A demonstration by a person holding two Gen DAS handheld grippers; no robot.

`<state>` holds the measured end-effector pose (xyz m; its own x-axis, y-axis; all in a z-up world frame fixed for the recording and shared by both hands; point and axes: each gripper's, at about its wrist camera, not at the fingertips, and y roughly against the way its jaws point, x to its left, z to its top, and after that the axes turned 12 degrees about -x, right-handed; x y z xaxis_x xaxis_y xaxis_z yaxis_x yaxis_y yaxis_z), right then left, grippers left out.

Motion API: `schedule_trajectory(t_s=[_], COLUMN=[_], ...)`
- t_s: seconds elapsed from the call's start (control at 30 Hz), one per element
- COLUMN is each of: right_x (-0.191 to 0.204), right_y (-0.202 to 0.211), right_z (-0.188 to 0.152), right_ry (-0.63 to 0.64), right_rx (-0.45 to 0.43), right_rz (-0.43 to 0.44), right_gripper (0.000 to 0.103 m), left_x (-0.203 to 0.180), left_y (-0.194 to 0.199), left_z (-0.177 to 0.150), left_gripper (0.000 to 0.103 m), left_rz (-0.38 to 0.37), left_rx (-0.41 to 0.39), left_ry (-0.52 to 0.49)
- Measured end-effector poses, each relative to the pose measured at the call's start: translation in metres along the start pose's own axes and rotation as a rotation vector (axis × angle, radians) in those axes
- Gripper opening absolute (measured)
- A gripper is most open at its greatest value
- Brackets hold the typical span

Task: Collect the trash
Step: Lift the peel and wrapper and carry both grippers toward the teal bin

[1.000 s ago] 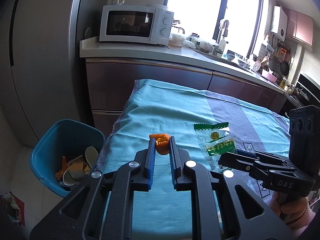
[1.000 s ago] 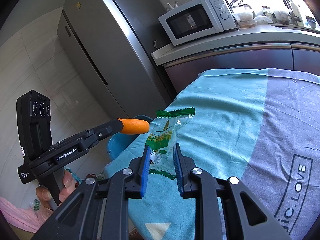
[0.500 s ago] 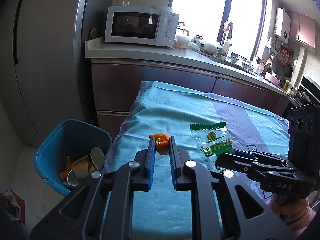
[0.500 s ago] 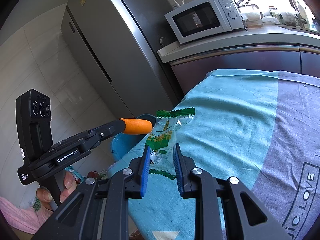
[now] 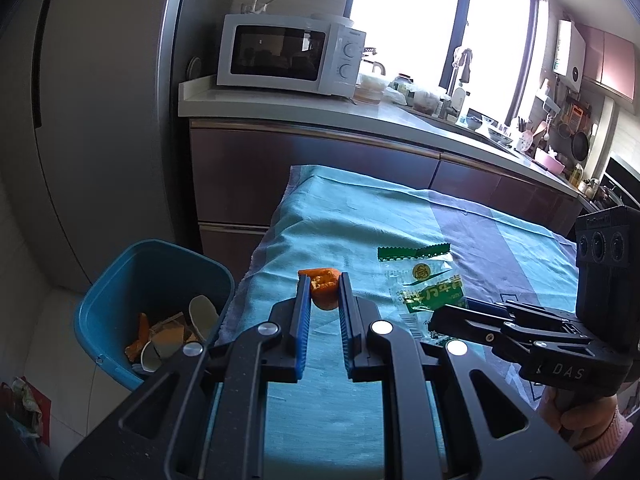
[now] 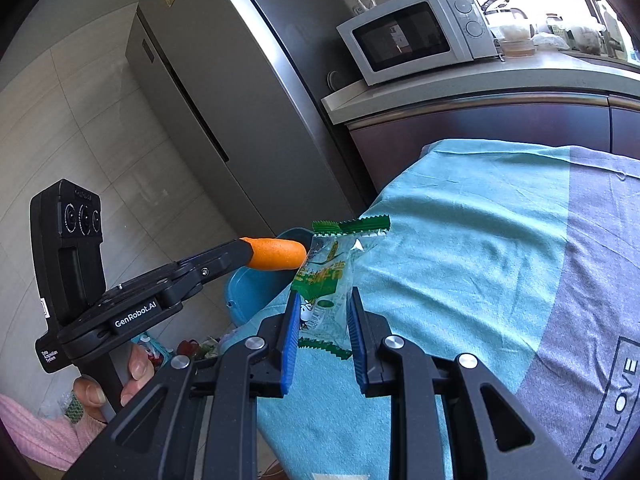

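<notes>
My left gripper (image 5: 323, 280) is shut on a piece of orange peel (image 5: 323, 289), held above the left part of the teal-covered table (image 5: 360, 220). In the right wrist view the same orange peel (image 6: 276, 254) sticks out of the left gripper's tip. My right gripper (image 6: 323, 300) is shut on a clear snack wrapper with green print (image 6: 328, 276), lifted off the cloth; the same snack wrapper (image 5: 424, 284) shows in the left wrist view. A blue trash bin (image 5: 160, 264) stands on the floor left of the table, holding peel and scraps.
A grey fridge (image 5: 100, 100) stands behind the bin. A white microwave (image 5: 288, 56) sits on the counter (image 5: 400, 120) beyond the table. The cloth's right half is grey-purple (image 6: 600, 280). A person's hand (image 6: 108, 384) holds the left gripper's handle.
Both views have shifted slightly, with the bin and table edge drifting right in the left wrist view. Both grips stay the same.
</notes>
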<state>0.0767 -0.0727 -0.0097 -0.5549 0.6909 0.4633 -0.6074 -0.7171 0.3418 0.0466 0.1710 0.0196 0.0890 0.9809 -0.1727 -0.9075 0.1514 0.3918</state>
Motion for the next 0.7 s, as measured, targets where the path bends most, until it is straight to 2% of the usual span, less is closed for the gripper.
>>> schedule_trajectory(t_s=[0.7], right_x=[0.009], right_y=[-0.016], right_z=[0.004], right_ry=[0.027], right_rx=[0.020], right_rz=[0.033], right_gripper=[0.022], left_x=[0.006], left_y=[0.008], left_z=[0.003], left_gripper=[0.014], left_rz=[0.026], left_rx=[-0.011], left_ry=[0.011])
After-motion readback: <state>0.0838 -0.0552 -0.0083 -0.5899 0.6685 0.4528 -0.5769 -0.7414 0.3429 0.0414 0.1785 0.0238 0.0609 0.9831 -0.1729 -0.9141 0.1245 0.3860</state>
